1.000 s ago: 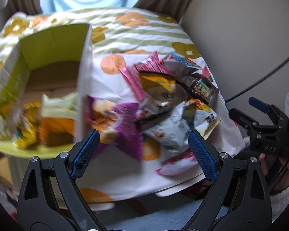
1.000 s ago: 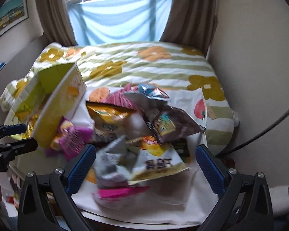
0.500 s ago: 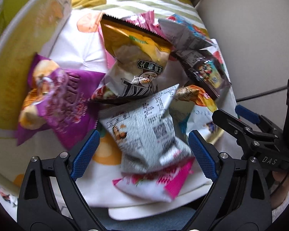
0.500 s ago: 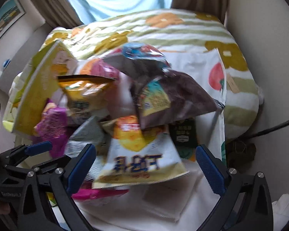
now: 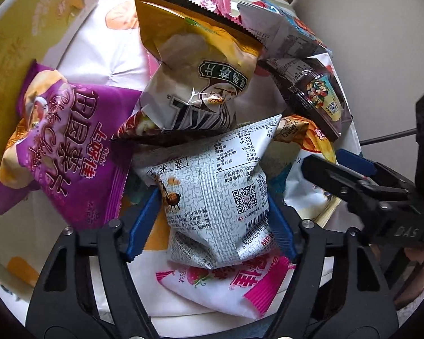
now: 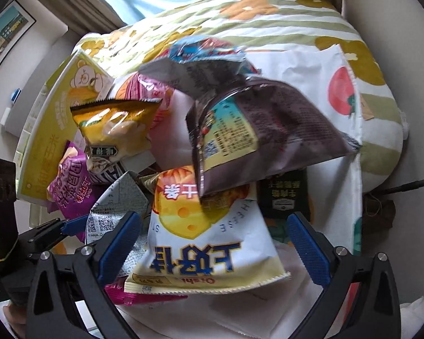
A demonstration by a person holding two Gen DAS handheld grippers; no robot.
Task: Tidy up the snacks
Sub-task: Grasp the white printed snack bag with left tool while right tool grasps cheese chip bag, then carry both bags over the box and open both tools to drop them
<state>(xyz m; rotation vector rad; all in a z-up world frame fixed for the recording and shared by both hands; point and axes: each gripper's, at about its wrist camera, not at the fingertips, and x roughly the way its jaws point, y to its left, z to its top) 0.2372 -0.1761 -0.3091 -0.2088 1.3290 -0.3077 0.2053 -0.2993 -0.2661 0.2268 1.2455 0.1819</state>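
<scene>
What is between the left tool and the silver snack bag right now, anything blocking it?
Nothing visible. The left tool already has its blue fingers on either side of the silver snack bag, which lies on top of the pink and white packet. Whether the pads press it yet is hard to tell.

"Oishi" on cheese snack bag point(image 6: 209, 251)
</scene>
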